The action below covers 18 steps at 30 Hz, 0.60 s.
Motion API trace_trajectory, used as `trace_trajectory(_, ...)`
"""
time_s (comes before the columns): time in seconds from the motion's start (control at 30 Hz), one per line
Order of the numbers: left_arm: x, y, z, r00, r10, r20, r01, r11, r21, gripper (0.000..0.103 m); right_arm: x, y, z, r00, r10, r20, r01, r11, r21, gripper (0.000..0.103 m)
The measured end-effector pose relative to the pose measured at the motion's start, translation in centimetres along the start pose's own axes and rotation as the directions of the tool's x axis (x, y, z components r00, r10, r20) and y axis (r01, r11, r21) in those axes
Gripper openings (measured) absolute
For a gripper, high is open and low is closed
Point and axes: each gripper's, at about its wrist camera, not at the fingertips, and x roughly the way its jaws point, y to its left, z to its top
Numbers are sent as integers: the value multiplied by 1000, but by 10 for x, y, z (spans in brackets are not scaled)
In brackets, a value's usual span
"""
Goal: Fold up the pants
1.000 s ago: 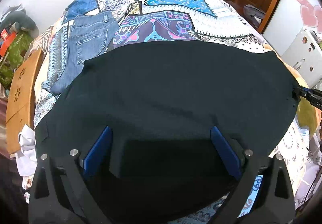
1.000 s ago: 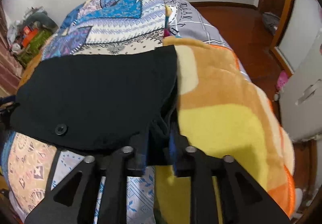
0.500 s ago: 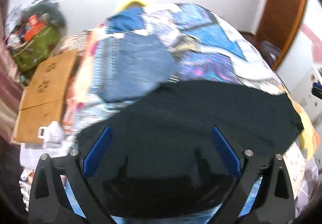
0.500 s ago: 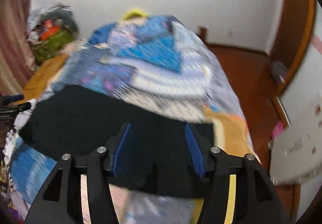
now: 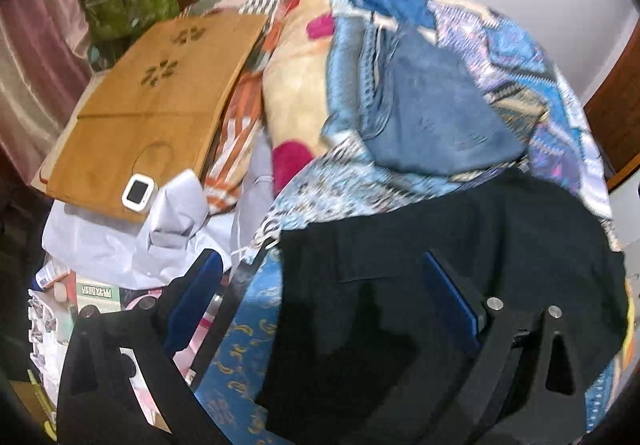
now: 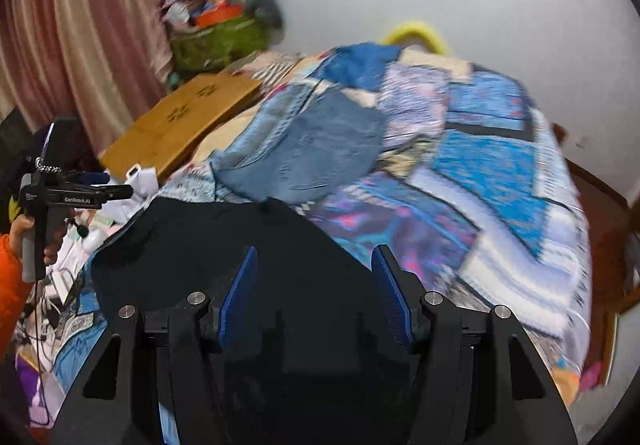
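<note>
Pants: the black pants [image 6: 224,245] lie flat on the near part of the bed [image 6: 500,181], on top of the colorful blanket [image 5: 304,201].
Other clothes: blue jeans [image 6: 316,149] lie folded just past the black pants, farther up the bed.
Left gripper [image 5: 320,285]: its jaws are spread wide with nothing between them. It hangs over the left edge of the pants.
Right gripper [image 6: 316,277]: its jaws are spread too and hold nothing. It hangs above the pants.
How the pants feel: I think they are soft, floppy and light. They will bend and sag wherever they are lifted, and will not break.
Where to grab: I would pinch an outer edge or corner at each end, one gripper on each, so the cloth stays flat.
Watch out: a thin pinch could slip off. The cloth may bunch up if only one side is lifted.
Side stuff: a wooden board [image 5: 160,93] and a small white gadget [image 5: 138,192] sit off to the left.
</note>
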Motion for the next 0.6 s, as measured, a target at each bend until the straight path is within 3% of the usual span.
trace_trajectory(0.3, 71, -1, -17, 987, -39, -154, 41, 999, 8, 100, 105, 20, 37, 985, 57, -162, -70, 995, -74, 55)
trace_trajectory(0.47, 77, 3, -17, 987, -79, -141, 80, 997, -4, 100, 154, 26, 43, 960, 60, -272, -84, 993, -79, 55)
trace_trajectory(0.5, 76, 4, -20, 989, -79, -127, 80, 997, 1, 100, 160, 26, 42, 955, 66, -290, -92, 993, -75, 47)
trace_trajectory(0.53, 76, 3, -22, 991, -69, -110, 72, 997, 17, 100, 168, 27, 40, 949, 66, -309, -95, 992, -79, 30)
trace_trajectory(0.6, 73, 0, -27, 998, -15, -61, 20, 997, 74, 100, 172, 29, 35, 952, 39, -304, -74, 992, -104, 22)
